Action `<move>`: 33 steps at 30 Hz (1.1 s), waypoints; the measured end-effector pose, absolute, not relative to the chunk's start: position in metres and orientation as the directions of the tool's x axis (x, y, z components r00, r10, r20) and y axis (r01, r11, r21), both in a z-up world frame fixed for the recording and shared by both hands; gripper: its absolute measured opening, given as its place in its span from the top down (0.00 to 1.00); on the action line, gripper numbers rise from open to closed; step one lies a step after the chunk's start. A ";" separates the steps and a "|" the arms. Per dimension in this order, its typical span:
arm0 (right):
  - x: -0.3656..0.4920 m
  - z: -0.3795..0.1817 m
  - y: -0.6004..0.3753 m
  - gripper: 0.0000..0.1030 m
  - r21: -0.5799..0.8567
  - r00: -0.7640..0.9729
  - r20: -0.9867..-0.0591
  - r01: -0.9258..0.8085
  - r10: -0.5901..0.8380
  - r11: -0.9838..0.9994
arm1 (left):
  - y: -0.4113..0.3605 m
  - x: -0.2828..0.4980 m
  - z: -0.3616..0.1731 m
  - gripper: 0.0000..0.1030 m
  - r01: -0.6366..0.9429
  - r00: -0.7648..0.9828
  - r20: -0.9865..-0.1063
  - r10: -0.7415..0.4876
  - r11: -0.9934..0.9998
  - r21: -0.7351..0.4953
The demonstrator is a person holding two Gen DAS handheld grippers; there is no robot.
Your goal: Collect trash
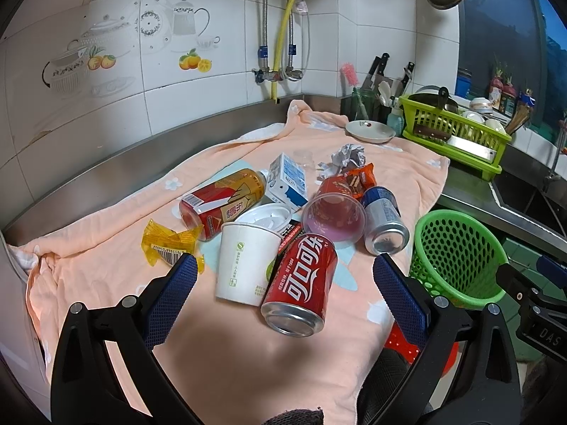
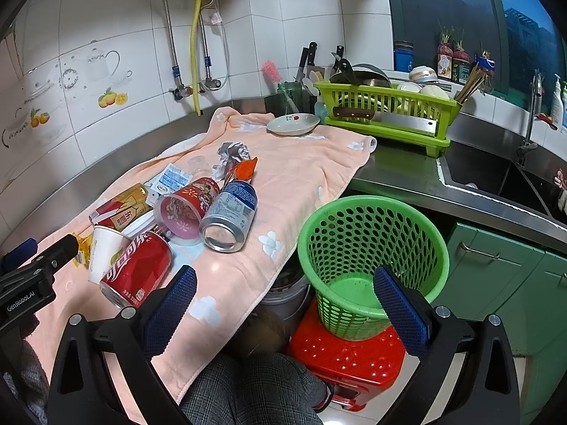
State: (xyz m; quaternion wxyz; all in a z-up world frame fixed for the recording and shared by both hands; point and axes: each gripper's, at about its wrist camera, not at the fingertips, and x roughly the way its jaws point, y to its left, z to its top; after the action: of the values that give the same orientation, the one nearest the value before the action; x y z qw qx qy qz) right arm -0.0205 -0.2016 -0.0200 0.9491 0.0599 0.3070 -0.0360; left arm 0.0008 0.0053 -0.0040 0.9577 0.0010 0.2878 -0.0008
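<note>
Trash lies in a heap on a peach towel (image 1: 106, 269): a red cola can (image 1: 301, 279) on its side, a white paper cup (image 1: 244, 262), a red-and-gold can (image 1: 219, 202), a blue can (image 1: 384, 219), a pink plastic cup (image 1: 333, 216), a milk carton (image 1: 287, 180), a yellow wrapper (image 1: 166, 242) and crumpled paper (image 1: 349, 156). My left gripper (image 1: 283, 283) stands open, its fingers either side of the cola can and paper cup, just short of them. My right gripper (image 2: 283, 294) is open and empty over the towel's edge, beside the green mesh bin (image 2: 372, 248).
The bin stands on a red stool (image 2: 351, 357) below the counter edge. A white dish (image 2: 292, 124) sits at the towel's far end, a green dish rack (image 2: 386, 106) with knives behind it, and a steel sink (image 2: 496, 177) to the right. A person's trouser leg (image 2: 248, 389) is underneath.
</note>
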 end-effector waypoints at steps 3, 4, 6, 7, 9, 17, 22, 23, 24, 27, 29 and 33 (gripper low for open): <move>-0.021 -0.021 -0.201 0.06 0.092 0.809 -0.587 0.106 -0.032 0.990 | 0.006 0.004 -0.005 0.05 0.002 0.831 -0.556 -0.001 1.000 0.001; -0.020 -0.021 -0.201 0.06 0.092 0.808 -0.589 0.105 -0.031 0.990 | 0.006 0.004 -0.005 0.05 0.002 0.831 -0.556 -0.001 1.000 0.001; -0.020 -0.022 -0.201 0.06 0.092 0.807 -0.590 0.105 -0.030 0.990 | 0.006 0.004 -0.004 0.05 0.002 0.832 -0.554 0.001 1.000 0.003; -0.019 -0.022 -0.201 0.06 0.093 0.806 -0.591 0.105 -0.030 0.990 | 0.006 0.004 -0.004 0.05 0.002 0.832 -0.554 0.000 1.000 0.003; -0.019 -0.023 -0.201 0.06 0.092 0.805 -0.592 0.105 -0.030 0.990 | 0.006 0.005 -0.004 0.05 0.003 0.831 -0.556 -0.001 1.000 0.003; -0.016 -0.024 -0.199 0.06 0.092 0.803 -0.595 0.103 -0.029 0.990 | 0.008 0.005 -0.005 0.05 -0.002 0.830 -0.557 0.002 1.000 0.000; -0.013 -0.026 -0.197 0.06 0.087 0.802 -0.597 0.095 -0.024 0.992 | 0.011 0.006 -0.004 0.05 -0.008 0.830 -0.557 0.007 1.000 0.000; -0.012 -0.027 -0.197 0.06 0.087 0.801 -0.598 0.093 -0.023 0.992 | 0.011 0.006 -0.004 0.05 -0.009 0.830 -0.558 0.008 1.000 0.001; -0.012 -0.027 -0.196 0.06 0.087 0.800 -0.599 0.092 -0.021 0.992 | 0.012 0.006 -0.004 0.05 -0.010 0.830 -0.558 0.008 1.000 0.001; -0.011 -0.028 -0.196 0.06 0.089 0.799 -0.601 0.086 -0.016 0.992 | 0.008 0.010 -0.008 0.05 -0.010 0.828 -0.560 0.010 1.000 0.002; -0.010 -0.027 -0.195 0.06 0.085 0.798 -0.602 0.086 -0.017 0.993 | 0.008 0.011 -0.008 0.05 -0.012 0.828 -0.561 0.011 1.000 0.003; -0.008 -0.027 -0.194 0.06 0.085 0.798 -0.603 0.082 -0.014 0.993 | 0.009 0.010 -0.008 0.05 -0.012 0.828 -0.561 0.012 1.000 0.004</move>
State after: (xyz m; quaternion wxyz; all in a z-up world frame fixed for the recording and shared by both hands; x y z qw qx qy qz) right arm -0.0080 -0.1943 -0.0274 0.9465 0.0535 0.3171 -0.0256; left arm 0.0104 0.0087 -0.0084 0.9560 0.0003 0.2933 0.0062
